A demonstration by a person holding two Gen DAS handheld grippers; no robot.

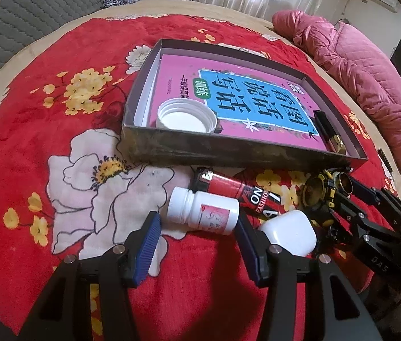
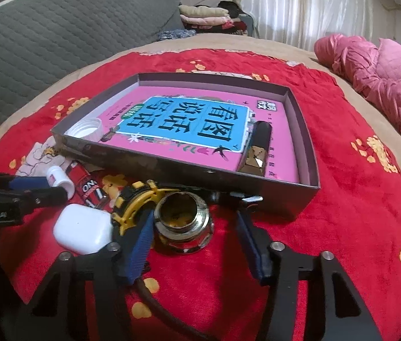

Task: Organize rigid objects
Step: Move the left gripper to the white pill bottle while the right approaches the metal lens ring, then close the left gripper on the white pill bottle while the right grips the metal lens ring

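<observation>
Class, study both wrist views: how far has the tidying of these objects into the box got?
Done: the white cap and a dark tube lie in the box on the pink book. In hand: the left gripper straddles the white bottle; the right gripper brackets the metal fitting, neither visibly clamped. Left: lighter, white case, yellow-black piece.

Both hand-held grippers (image 1: 199, 227) (image 2: 194, 227) tilted downward, jaws apart.
</observation>
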